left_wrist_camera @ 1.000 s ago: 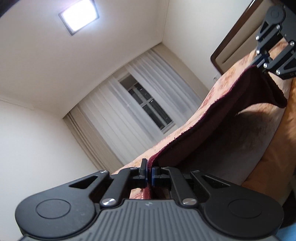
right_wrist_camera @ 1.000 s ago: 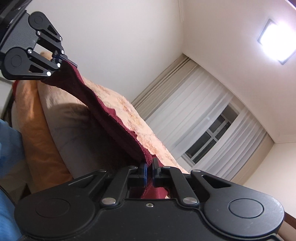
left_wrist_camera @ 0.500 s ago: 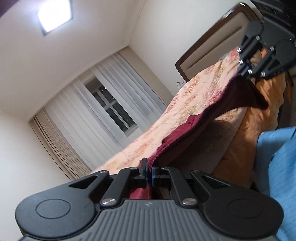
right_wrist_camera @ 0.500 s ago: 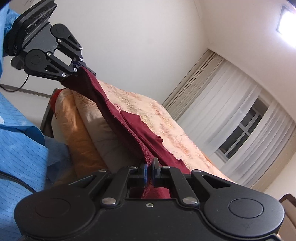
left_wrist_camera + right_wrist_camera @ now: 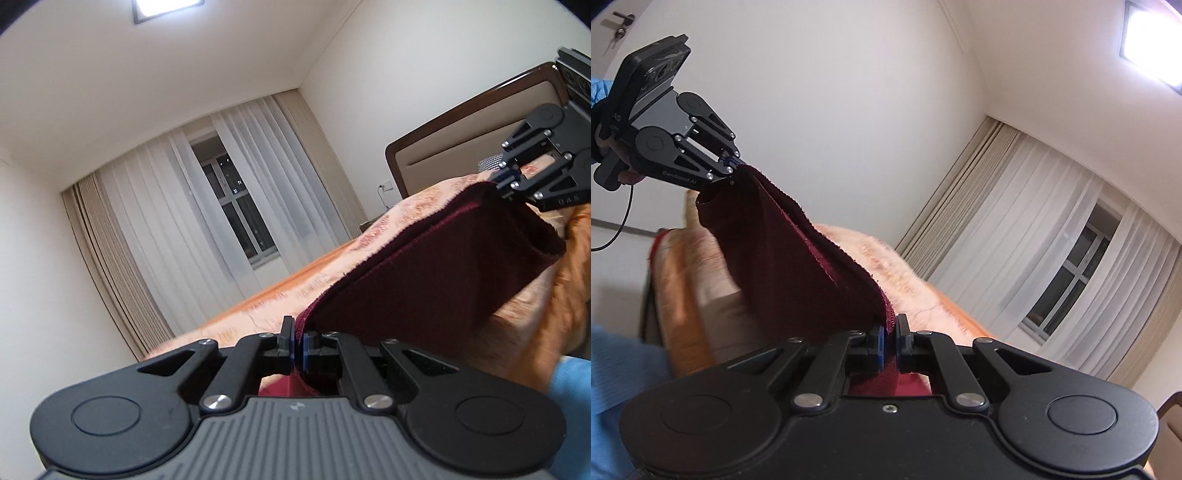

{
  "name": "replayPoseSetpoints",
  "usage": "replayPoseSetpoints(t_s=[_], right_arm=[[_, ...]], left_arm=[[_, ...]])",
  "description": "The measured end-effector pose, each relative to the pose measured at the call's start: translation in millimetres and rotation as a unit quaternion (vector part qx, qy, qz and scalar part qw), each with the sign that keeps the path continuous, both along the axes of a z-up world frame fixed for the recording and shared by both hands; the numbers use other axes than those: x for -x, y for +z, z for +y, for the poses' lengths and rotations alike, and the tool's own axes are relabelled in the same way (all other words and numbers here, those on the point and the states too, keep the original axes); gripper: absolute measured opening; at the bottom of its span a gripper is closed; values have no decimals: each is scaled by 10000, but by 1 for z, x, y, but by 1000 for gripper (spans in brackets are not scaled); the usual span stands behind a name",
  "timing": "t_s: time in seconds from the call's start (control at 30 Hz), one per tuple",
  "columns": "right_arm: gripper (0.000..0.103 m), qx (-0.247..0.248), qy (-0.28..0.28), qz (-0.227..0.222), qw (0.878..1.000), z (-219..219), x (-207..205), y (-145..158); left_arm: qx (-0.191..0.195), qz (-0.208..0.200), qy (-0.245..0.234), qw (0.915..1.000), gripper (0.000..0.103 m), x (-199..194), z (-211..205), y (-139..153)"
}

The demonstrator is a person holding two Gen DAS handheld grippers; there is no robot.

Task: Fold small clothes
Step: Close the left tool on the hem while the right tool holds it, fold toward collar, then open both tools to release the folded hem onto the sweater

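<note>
Bed [image 5: 413, 206] blurred; maroon cloth [image 5: 436, 280] hides gripper fingertips.

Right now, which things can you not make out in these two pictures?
- Maroon garment: its type and lower part, both views; its own fold and the left gripper body hide them.
- Bed: top surface, blurred and seen from below.
- Right gripper: how much cloth sits between its pads; fabric covers them.
</note>
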State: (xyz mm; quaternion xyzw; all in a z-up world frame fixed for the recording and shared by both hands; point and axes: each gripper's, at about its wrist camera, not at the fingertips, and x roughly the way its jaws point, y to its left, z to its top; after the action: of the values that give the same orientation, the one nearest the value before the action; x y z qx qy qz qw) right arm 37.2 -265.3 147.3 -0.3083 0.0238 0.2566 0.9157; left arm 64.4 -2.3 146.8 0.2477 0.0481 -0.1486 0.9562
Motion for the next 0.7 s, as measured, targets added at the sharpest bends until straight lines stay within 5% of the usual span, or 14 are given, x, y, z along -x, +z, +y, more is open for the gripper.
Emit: replayPoseSetpoints(t_s=[0.33,0.7], right_arm=[[6,-240,-241,628,9974,-3,-167,-4],[7,-513,-642,1638,9831,6,-304,-85]], left_arm=[[-143,397,260,9988,3,-157,-10,2],[-90,1573,611,9856,4,-309,-4,-68]])
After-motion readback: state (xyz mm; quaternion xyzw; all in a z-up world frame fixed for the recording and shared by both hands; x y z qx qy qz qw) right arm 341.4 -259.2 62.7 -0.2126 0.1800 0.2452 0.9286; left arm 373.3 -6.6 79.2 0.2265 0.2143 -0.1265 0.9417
